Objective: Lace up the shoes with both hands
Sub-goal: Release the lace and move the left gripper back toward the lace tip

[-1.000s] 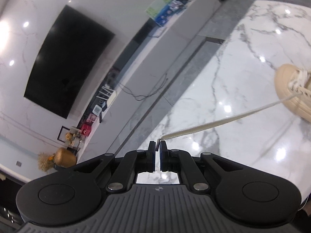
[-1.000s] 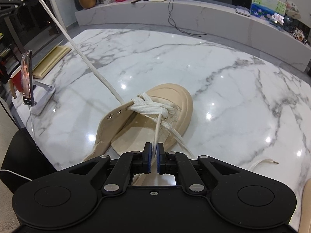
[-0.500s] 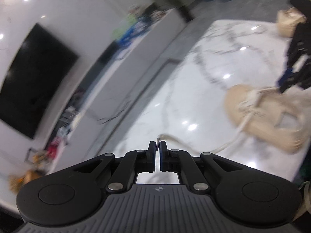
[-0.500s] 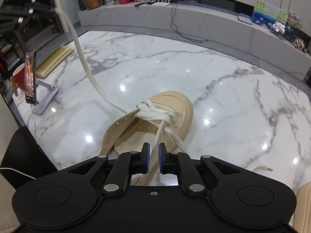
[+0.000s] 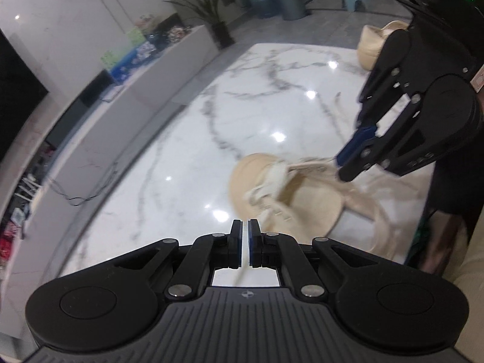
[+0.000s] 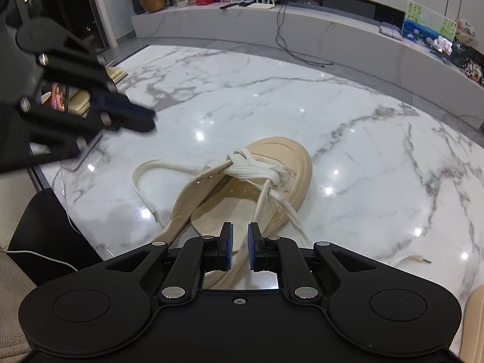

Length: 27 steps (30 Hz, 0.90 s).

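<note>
A beige shoe [image 6: 287,163] lies on the white marble table [image 6: 363,121], its toe pointing away from me and its lower eyelets laced in white. The left lace [image 6: 139,175] lies slack in a loop on the table, with its tip beside the shoe. My left gripper [image 6: 149,119] hovers up and to the left of the shoe, shut and empty; it also shows in its own view [image 5: 245,227]. My right gripper [image 6: 239,230] hangs over the shoe's opening, slightly open, with nothing between the pads. The right lace [image 6: 290,211] runs past just behind its right fingertip.
A second beige shoe [image 5: 372,45] sits at the table's far corner, and its edge shows again [image 6: 475,317]. A phone on a stand [image 6: 56,99] and a book [image 6: 118,74] are on the table's left end. A loose lace end [image 6: 420,258] lies to the right.
My left gripper swung down and in toward the shoe; the lace it held taut now lies loose on the table. My right gripper opened and let go of its lace.
</note>
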Available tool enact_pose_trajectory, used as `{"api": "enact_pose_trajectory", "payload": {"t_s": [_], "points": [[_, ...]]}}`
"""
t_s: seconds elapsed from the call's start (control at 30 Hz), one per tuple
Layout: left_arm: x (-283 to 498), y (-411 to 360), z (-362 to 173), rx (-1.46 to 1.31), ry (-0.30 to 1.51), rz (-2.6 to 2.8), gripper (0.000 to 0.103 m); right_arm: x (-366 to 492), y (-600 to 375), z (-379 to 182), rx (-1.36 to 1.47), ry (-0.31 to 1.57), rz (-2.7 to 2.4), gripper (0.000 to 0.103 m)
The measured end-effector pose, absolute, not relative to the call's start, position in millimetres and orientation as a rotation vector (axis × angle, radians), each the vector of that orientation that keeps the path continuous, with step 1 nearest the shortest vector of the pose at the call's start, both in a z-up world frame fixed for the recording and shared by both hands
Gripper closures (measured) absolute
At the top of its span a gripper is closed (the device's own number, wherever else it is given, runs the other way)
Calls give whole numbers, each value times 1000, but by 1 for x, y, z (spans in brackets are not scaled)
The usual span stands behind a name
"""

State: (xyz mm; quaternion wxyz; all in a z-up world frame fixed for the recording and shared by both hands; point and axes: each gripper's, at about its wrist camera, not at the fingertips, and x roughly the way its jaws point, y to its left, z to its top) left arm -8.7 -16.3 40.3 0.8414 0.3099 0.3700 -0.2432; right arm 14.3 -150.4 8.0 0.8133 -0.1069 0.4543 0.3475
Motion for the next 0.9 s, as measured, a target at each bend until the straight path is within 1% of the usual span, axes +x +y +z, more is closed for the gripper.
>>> {"api": "enact_pose_trajectory", "payload": {"t_s": [0.1,0.13,0.17,0.23,0.3,0.37,0.6,0.7,0.73,0.77,0.8,0.83,0.9], "points": [[-10,-16,34,644,788,-511,99,13,-150,7,-231,973,736,93],[-11,-14,31,650,795,-517,98,12,-150,6,-230,974,738,93],[-12,-13,29,656,802,-525,95,11,-151,6,-226,974,742,93],[-15,-8,20,681,829,-548,87,9,-151,6,-219,976,750,91],[-20,-5,9,711,859,-571,87,7,-151,6,-194,979,775,85],[-25,-4,-1,737,885,-586,86,6,-150,6,-183,987,811,82],[-38,6,-48,919,964,-665,85,-2,-136,2,-241,998,858,82],[-37,12,-55,949,979,-705,85,-3,-134,0,-244,1008,864,82],[-34,14,-57,952,986,-724,82,-3,-133,0,-245,1010,865,82],[-32,15,-59,955,992,-744,77,-2,-132,-1,-246,1013,865,82],[-31,17,-61,959,998,-757,74,-2,-132,-1,-246,1015,864,82],[-29,17,-62,963,1003,-765,73,-2,-132,-2,-246,1017,864,82],[-23,18,-65,976,1015,-789,73,-2,-131,-3,-246,1023,864,82]]}}
